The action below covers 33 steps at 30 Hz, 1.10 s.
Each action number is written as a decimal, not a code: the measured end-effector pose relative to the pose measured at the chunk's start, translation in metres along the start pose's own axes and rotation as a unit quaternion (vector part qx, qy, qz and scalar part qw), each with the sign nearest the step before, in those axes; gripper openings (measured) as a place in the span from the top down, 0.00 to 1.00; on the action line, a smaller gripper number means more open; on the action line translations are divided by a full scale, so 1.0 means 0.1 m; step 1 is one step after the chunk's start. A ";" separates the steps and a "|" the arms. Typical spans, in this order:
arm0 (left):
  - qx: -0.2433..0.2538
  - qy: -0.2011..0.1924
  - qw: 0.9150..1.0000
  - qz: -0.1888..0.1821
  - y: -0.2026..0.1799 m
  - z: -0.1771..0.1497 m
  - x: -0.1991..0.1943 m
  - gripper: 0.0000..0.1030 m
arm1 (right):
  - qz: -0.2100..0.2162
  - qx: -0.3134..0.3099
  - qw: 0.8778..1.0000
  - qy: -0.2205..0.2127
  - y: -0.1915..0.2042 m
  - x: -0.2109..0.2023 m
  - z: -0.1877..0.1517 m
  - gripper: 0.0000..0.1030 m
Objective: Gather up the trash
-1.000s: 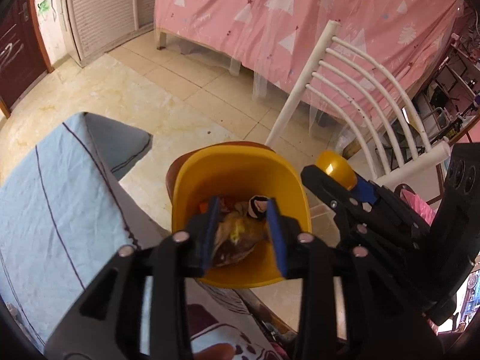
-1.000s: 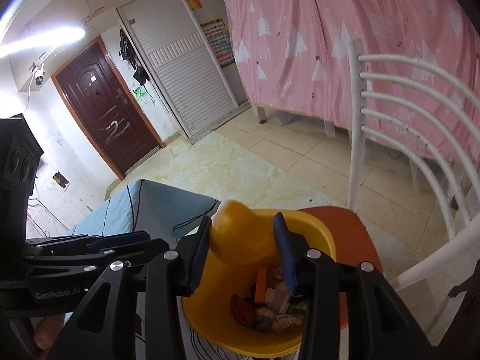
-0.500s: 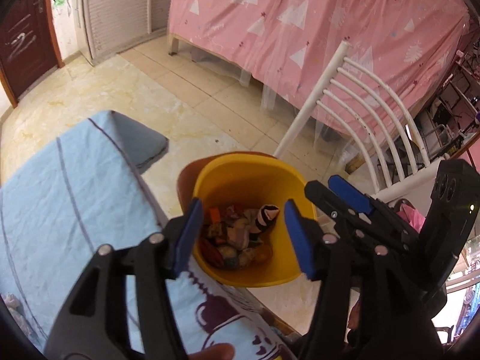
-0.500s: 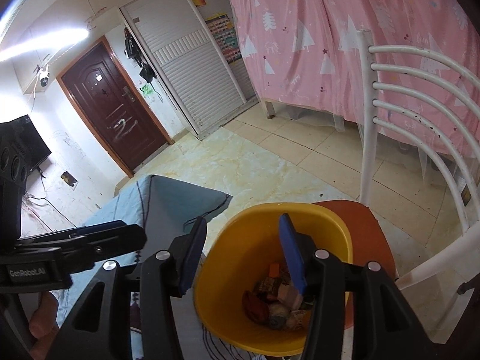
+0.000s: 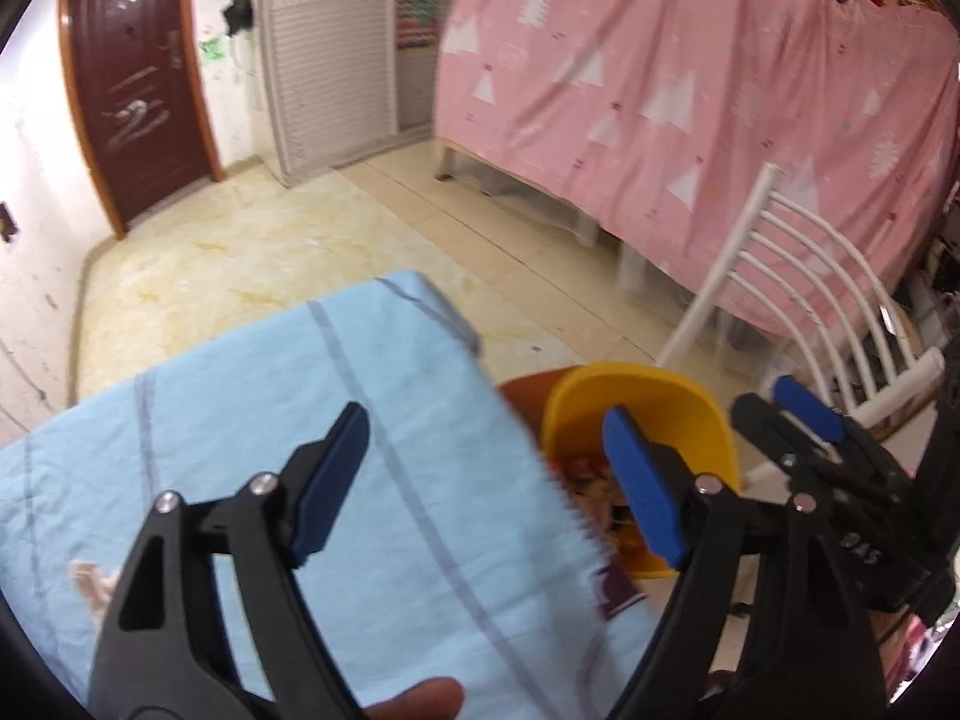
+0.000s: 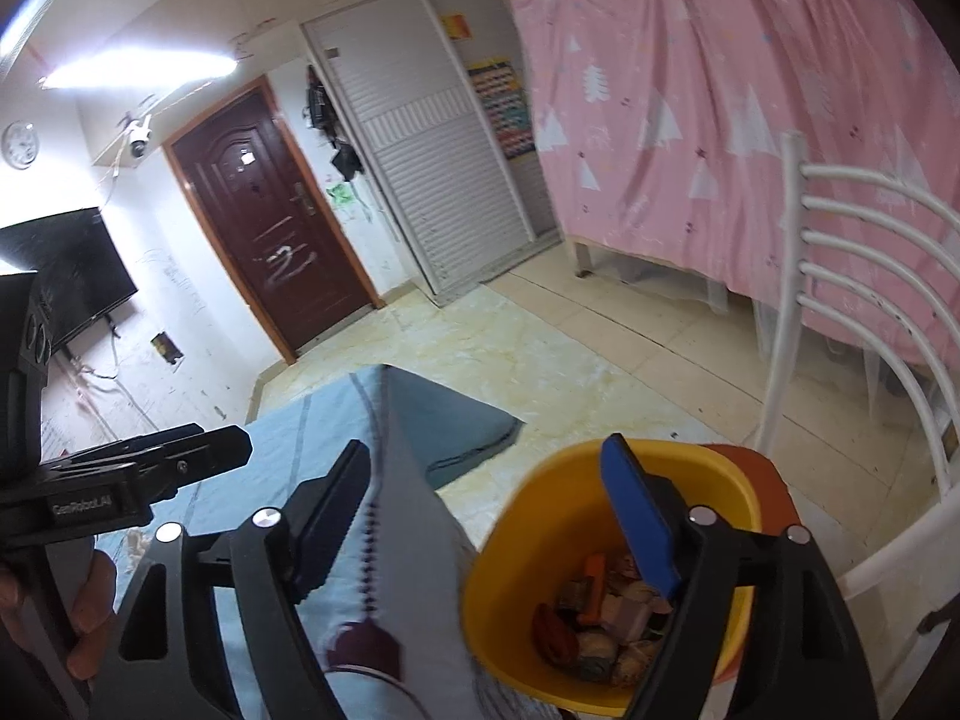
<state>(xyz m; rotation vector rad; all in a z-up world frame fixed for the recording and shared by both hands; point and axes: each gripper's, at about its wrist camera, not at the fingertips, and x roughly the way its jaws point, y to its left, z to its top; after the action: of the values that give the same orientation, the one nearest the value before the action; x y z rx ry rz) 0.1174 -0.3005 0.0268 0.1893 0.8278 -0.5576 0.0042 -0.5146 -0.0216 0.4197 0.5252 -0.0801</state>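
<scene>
A yellow bin [image 6: 606,576] with several pieces of trash [image 6: 600,618] inside stands on an orange chair seat [image 6: 756,468] beside the table. It also shows in the left wrist view [image 5: 642,414]. My left gripper [image 5: 486,480] is open and empty, above the light blue tablecloth [image 5: 300,420] near the table's edge. My right gripper [image 6: 486,516] is open and empty, raised over the gap between the tablecloth [image 6: 312,438] and the bin. The right gripper [image 5: 804,414] appears in the left view, the left gripper [image 6: 150,468] in the right view.
A white slatted chair back [image 6: 840,312] rises behind the bin. A pink curtain [image 5: 690,90] hangs at the back right. A dark red door [image 6: 270,228] and a white shutter closet [image 6: 438,180] stand beyond the tiled floor [image 5: 240,264].
Both grippers let go of trash into the bin, opened wider, and have drawn back and up. The left one has swung left over the tablecloth.
</scene>
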 end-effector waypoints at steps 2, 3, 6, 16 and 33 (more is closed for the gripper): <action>-0.003 -0.010 1.000 0.016 0.10 -0.01 -0.07 0.20 | 0.007 -0.007 1.000 -0.004 0.11 0.00 0.01 0.21; -0.008 -0.016 1.000 0.023 0.18 -0.02 -0.13 0.20 | 0.012 -0.009 1.000 -0.006 0.18 0.00 0.01 0.20; -0.020 -0.039 0.998 0.043 0.41 -0.06 -0.30 0.18 | 0.027 -0.018 0.999 -0.008 0.40 0.03 0.03 0.17; -0.055 -0.128 0.983 0.123 1.08 -0.19 -0.80 0.09 | 0.081 -0.083 0.993 -0.010 1.35 0.16 0.01 0.14; -0.128 -0.107 0.976 0.139 1.96 -0.12 -0.21 0.09 | 0.115 -0.129 0.985 0.005 2.09 0.46 -0.01 0.14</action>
<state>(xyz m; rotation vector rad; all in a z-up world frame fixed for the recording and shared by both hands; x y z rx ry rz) 0.2038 -0.1228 0.0237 0.0064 0.6422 -0.2007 0.0815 -0.3221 0.0312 0.2252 0.4869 0.2108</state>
